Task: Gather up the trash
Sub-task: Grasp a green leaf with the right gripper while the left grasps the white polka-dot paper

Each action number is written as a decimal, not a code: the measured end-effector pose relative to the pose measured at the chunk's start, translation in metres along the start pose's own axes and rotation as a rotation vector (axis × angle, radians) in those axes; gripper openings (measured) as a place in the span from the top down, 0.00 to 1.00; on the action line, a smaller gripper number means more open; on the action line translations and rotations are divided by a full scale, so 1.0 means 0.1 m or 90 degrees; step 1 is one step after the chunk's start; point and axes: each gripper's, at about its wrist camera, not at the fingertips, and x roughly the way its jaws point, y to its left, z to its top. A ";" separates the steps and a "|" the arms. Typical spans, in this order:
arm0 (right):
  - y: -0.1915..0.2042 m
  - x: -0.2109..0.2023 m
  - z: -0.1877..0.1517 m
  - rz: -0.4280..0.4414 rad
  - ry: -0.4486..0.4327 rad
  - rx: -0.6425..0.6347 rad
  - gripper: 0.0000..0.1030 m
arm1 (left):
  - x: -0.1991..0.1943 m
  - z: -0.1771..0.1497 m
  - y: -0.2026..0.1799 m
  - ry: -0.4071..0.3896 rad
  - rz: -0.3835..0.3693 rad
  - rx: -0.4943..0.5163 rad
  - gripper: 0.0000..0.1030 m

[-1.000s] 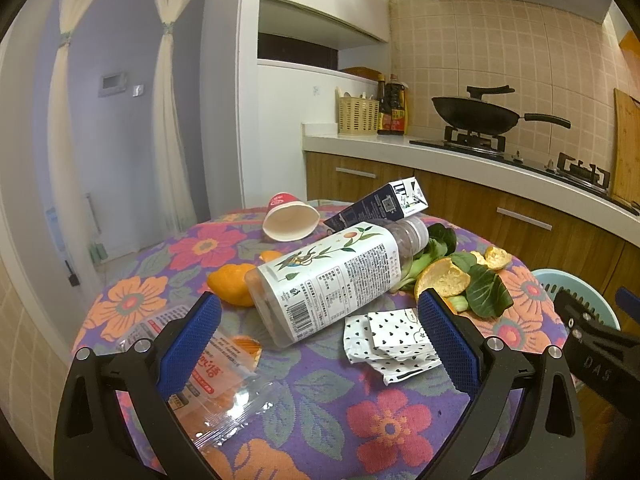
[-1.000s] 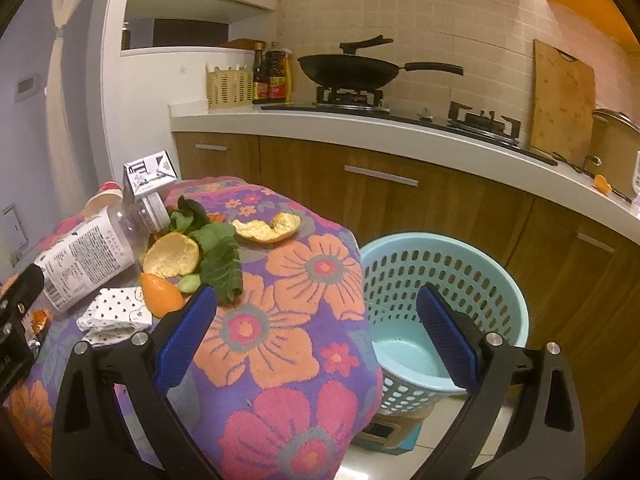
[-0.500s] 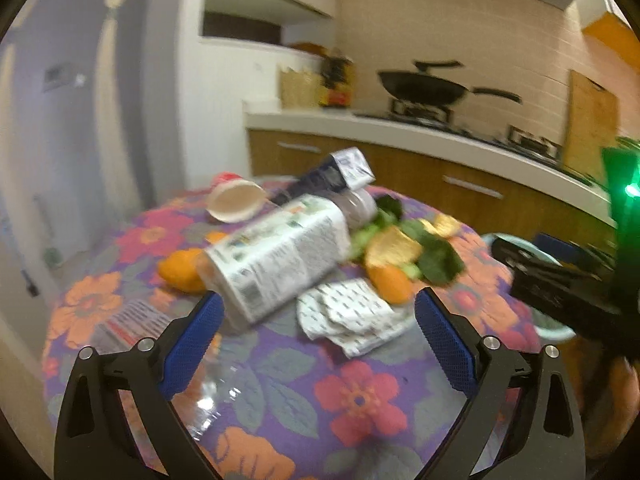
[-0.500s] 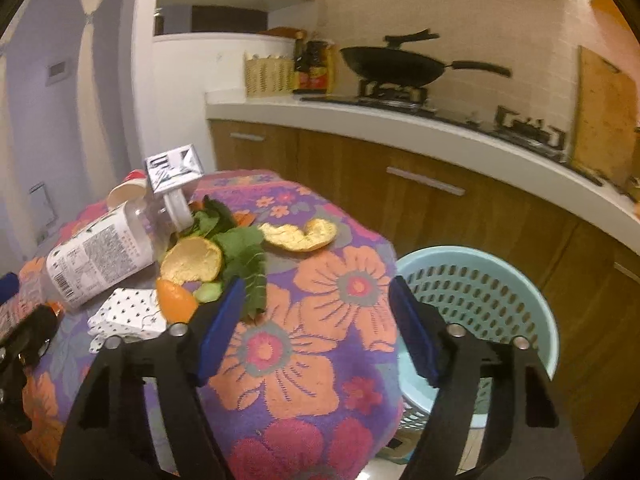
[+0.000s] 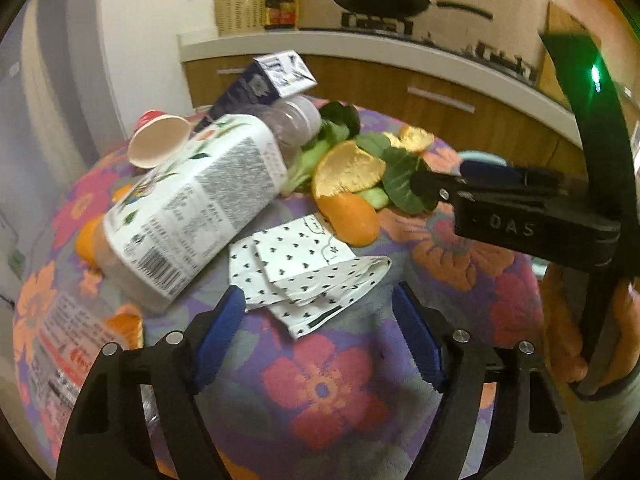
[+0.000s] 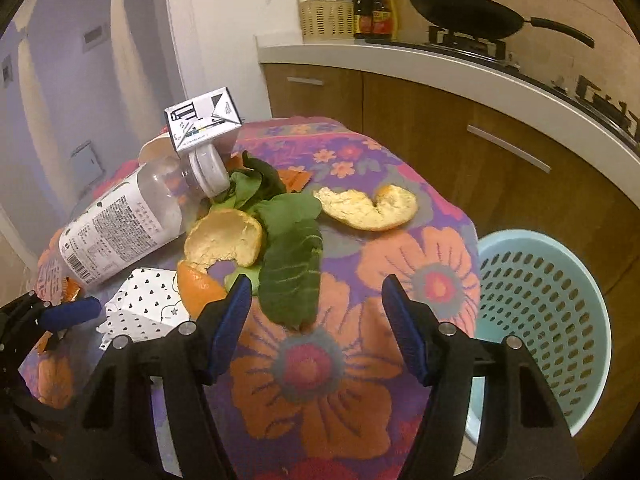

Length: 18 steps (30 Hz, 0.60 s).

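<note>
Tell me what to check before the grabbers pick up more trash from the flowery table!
1. Left gripper open: ok, nothing between its fingers.
2. Right gripper open: ok, also empty.
3. Heart-print napkin lined up: ok, just ahead of the left gripper.
4. Green leaf lined up: ok, its tip lies between the right fingers.
5. Light-blue basket ready: ok, standing beside the table.
6. Plastic bottle steady: cannot tell; it lies on its side.

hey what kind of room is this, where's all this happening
Most likely a home kitchen. A wok sits on a gas stove, wooden cabinets run under a white counter, and sauce bottles stand beside a small basket.
</note>
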 end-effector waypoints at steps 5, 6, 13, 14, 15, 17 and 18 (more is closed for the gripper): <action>-0.01 0.18 0.03 0.015 0.040 0.018 0.64 | 0.11 0.01 -0.05 0.019 0.020 0.016 0.46; -0.04 0.21 0.03 0.019 0.050 0.026 0.72 | 0.12 0.00 -0.04 0.020 0.026 0.019 0.48; -0.15 0.19 -0.04 0.033 0.040 0.057 0.97 | 0.02 0.00 -0.08 -0.012 0.045 0.029 0.78; -0.16 0.17 -0.06 0.032 0.034 0.060 0.98 | 0.00 -0.01 -0.09 -0.016 0.045 0.030 0.82; -0.17 0.15 -0.07 0.025 0.029 0.062 0.98 | -0.02 -0.01 -0.09 -0.020 0.043 0.029 0.89; -0.20 0.08 -0.10 0.006 0.017 0.064 0.98 | -0.05 -0.01 -0.08 -0.025 0.031 0.022 0.97; -0.22 0.03 -0.12 0.010 0.009 0.066 0.98 | -0.08 -0.02 -0.07 -0.029 0.019 0.013 1.00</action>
